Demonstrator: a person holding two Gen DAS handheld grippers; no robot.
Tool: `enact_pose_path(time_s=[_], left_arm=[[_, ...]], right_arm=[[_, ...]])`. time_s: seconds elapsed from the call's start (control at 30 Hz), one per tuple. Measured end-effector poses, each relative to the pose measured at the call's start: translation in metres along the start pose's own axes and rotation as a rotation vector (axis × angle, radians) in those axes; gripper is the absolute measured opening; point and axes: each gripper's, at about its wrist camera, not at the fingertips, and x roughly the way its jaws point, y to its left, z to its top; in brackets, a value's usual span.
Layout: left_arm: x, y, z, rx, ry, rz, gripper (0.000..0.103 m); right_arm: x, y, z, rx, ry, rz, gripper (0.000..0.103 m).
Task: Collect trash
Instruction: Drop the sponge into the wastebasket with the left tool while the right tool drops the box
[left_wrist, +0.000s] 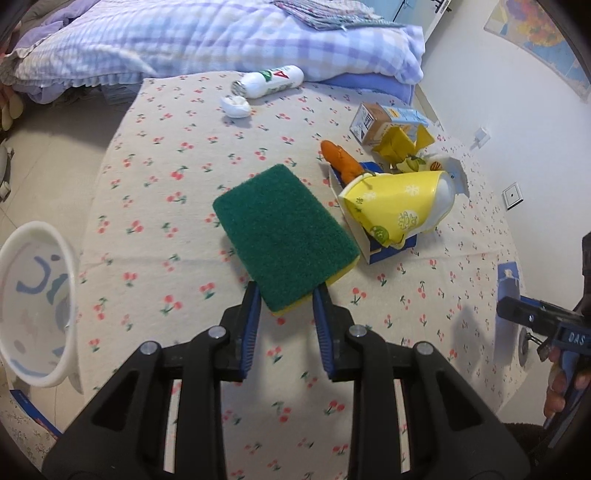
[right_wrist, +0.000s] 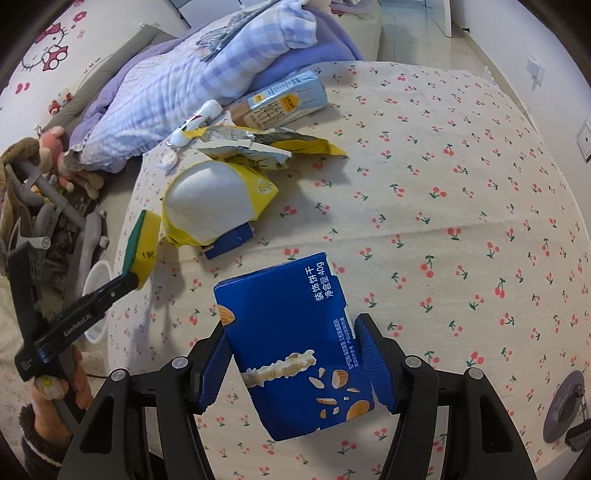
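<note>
My left gripper (left_wrist: 286, 295) is shut on a green-topped yellow sponge (left_wrist: 284, 236) and holds it above the cherry-print tablecloth (left_wrist: 166, 192). The sponge also shows in the right wrist view (right_wrist: 142, 243), at the left. My right gripper (right_wrist: 291, 328) is shut on a blue biscuit box (right_wrist: 295, 347) above the table. On the table lie a crushed yellow paper cup (left_wrist: 399, 210), also in the right wrist view (right_wrist: 218, 203), an orange wrapper (left_wrist: 340, 158), torn yellow packaging (right_wrist: 266, 147), a brown and blue carton (right_wrist: 284, 103), a white tube (left_wrist: 269, 81) and a crumpled white wad (left_wrist: 236, 105).
A white bin (left_wrist: 33, 310) stands off the table's left edge. A checked purple quilt (left_wrist: 221, 37) lies on the bed behind the table. Another blue box (left_wrist: 384, 251) lies under the yellow cup. Clutter and toys (right_wrist: 48, 177) sit on the floor at the left.
</note>
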Motion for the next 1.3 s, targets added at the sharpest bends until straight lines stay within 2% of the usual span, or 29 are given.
enact_pose_path(time_s=[0.23,0.33,0.67,1.07,1.1,1.13,1.17,1.23,1.3], left_arm=[[-0.026,0.028,-0.009,-0.011,-0.023,0.012,0.03],[-0.038,0.046,-0.015,-0.018,-0.036,0.039,0.03],[-0.079,0.13,-0.042,-0.118,-0.068,0.108,0.03],[-0.092,0.2,-0.061,-0.212,-0.082,0.162,0.032],[-0.093,0.203,-0.062,-0.218,-0.086,0.176,0.034],[-0.093,0.207,-0.062,-0.223,-0.081,0.189,0.041],[-0.094,0.212,-0.064,-0.234,-0.072,0.203,0.056],[-0.096,0.218,-0.067,-0.256,-0.074,0.222,0.076],[-0.101,0.225,-0.071,-0.276,-0.079,0.239,0.079]], right_arm=[[-0.001,0.033,0.008,-0.016,-0.016,0.042,0.066],[0.002,0.052,0.009,-0.034,-0.016,0.054,0.066],[0.026,0.133,0.011,-0.139,0.0,0.076,0.066],[0.06,0.222,0.005,-0.238,0.007,0.124,0.066],[0.061,0.227,0.005,-0.242,0.005,0.13,0.066],[0.064,0.236,0.005,-0.248,0.002,0.14,0.066],[0.066,0.242,0.004,-0.254,0.001,0.147,0.066],[0.072,0.255,0.003,-0.269,0.0,0.157,0.066],[0.078,0.269,0.002,-0.282,0.0,0.164,0.066]])
